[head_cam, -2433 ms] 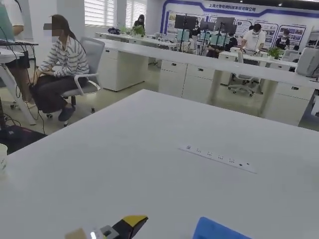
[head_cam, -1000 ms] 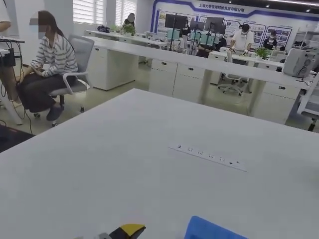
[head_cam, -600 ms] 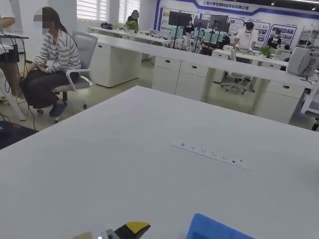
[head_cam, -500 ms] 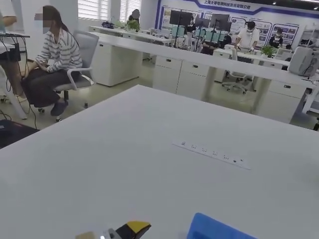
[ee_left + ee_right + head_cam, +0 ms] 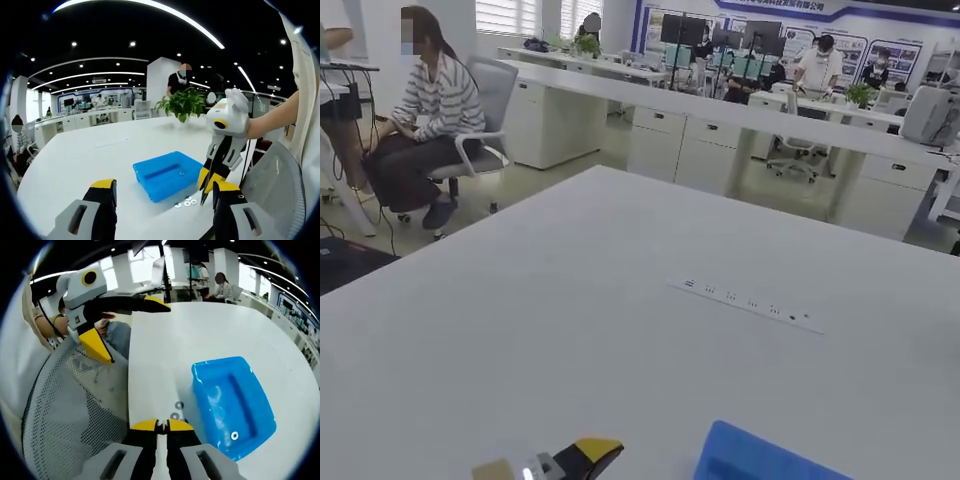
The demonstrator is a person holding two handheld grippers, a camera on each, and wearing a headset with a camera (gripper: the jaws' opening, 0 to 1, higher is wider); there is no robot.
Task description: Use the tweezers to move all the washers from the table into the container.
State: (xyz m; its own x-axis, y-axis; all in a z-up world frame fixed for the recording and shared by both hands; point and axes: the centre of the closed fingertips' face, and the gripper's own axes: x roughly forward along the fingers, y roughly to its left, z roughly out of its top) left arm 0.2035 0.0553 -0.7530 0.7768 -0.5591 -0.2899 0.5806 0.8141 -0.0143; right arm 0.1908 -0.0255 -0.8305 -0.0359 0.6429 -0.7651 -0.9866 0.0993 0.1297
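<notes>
The blue container (image 5: 150, 187) sits on the white desk (image 5: 75, 160) in front of you, w/ one washer (image 5: 181, 173) lying on its floor. A few more washers (image 5: 185, 203) lie on the desk just beside the container's near corner, apart from its wall and close to the desk edge. Your right tongs (image 5: 209, 182) are closed on the tweezers (image 5: 202, 198), and the thin tip points down just above those loose washers. In the right gripper view the right tongs (image 5: 161, 424) have both yellow jaws almost together, w/ the tweezers (image 5: 159, 427) pinched btw. them. The loose washers (image 5: 174, 415) are directly ahead. The container (image 5: 205, 405) is on the right side, and its single washer (image 5: 234, 435) is near the closer end. Your left tongs (image 5: 140, 335) are spread wide, up above the desk and well apart from the container. In the head view the container's corner (image 5: 760, 462) is at the bottom edge, and one pair of tongs (image 5: 588, 455) shows a yellow tip left of it. I cannot tell which side that pair is. Further on the desk lies a power strip (image 5: 745, 300).
</notes>
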